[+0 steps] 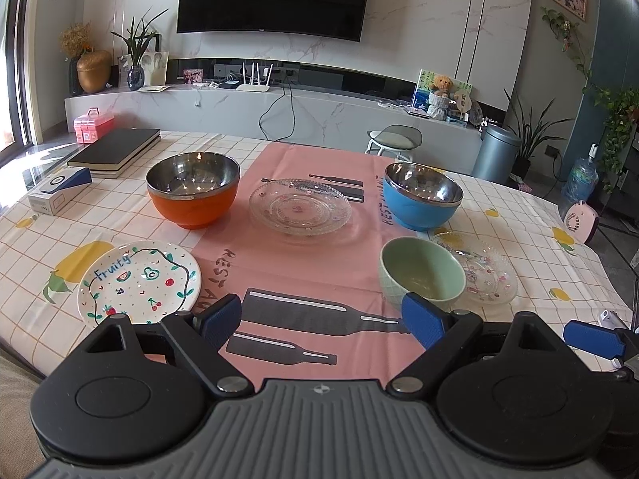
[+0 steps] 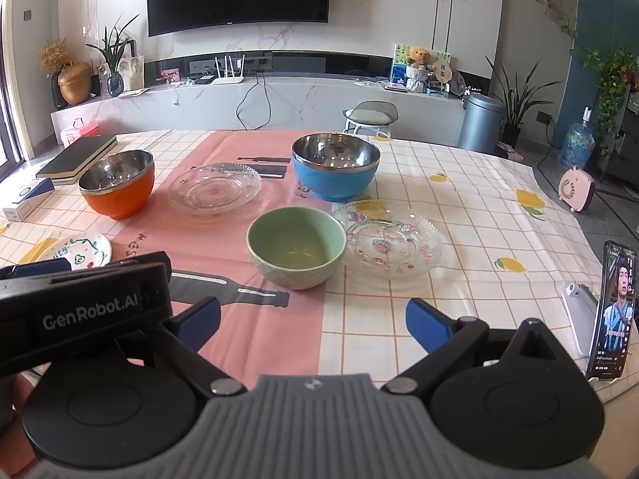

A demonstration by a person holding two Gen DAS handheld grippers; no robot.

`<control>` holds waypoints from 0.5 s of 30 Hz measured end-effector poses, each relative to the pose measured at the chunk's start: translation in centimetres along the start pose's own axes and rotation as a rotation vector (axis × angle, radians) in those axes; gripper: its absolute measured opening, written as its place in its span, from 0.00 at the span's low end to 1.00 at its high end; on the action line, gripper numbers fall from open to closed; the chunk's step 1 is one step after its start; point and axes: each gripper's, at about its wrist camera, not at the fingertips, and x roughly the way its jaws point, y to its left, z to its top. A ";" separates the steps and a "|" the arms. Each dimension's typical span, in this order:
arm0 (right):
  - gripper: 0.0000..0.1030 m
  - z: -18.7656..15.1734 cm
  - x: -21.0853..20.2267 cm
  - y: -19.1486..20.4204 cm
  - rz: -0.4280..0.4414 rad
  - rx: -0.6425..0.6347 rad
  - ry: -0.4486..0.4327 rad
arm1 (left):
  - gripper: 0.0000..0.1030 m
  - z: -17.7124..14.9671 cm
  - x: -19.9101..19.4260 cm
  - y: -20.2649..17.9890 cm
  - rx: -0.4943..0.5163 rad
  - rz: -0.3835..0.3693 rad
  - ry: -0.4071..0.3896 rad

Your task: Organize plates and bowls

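Observation:
On the table stand an orange steel-lined bowl [image 1: 192,191], a clear glass plate [image 1: 300,206], a blue steel-lined bowl [image 1: 422,195], a green ceramic bowl [image 1: 421,270] and a second glass plate [image 1: 485,273] beside it. A white "Fruity" plate [image 1: 139,279] lies at the near left. My left gripper [image 1: 321,319] hovers open over the near edge, holding nothing. My right gripper [image 2: 313,319] is open too, short of the green bowl [image 2: 296,245], with the glass plate [image 2: 393,243] just right of it. The left gripper's body [image 2: 84,299] shows at the right view's left edge.
Black books [image 1: 116,149] and a white and blue box [image 1: 58,191] lie at the table's far left. A phone [image 2: 611,315] stands propped at the near right edge next to a white device [image 2: 579,315]. A stool [image 1: 393,139] stands beyond the table.

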 end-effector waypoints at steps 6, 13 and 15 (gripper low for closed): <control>0.94 0.0 -0.1 -0.1 -0.002 0.000 0.000 | 1.00 0.0 0.0 0.0 -0.002 0.000 0.000; 0.94 0.0 -0.1 -0.1 -0.001 0.000 0.000 | 1.00 -0.1 -0.1 0.0 -0.005 -0.001 0.003; 0.94 0.0 -0.1 0.0 -0.001 -0.001 0.000 | 1.00 0.0 -0.1 0.0 -0.005 -0.001 0.004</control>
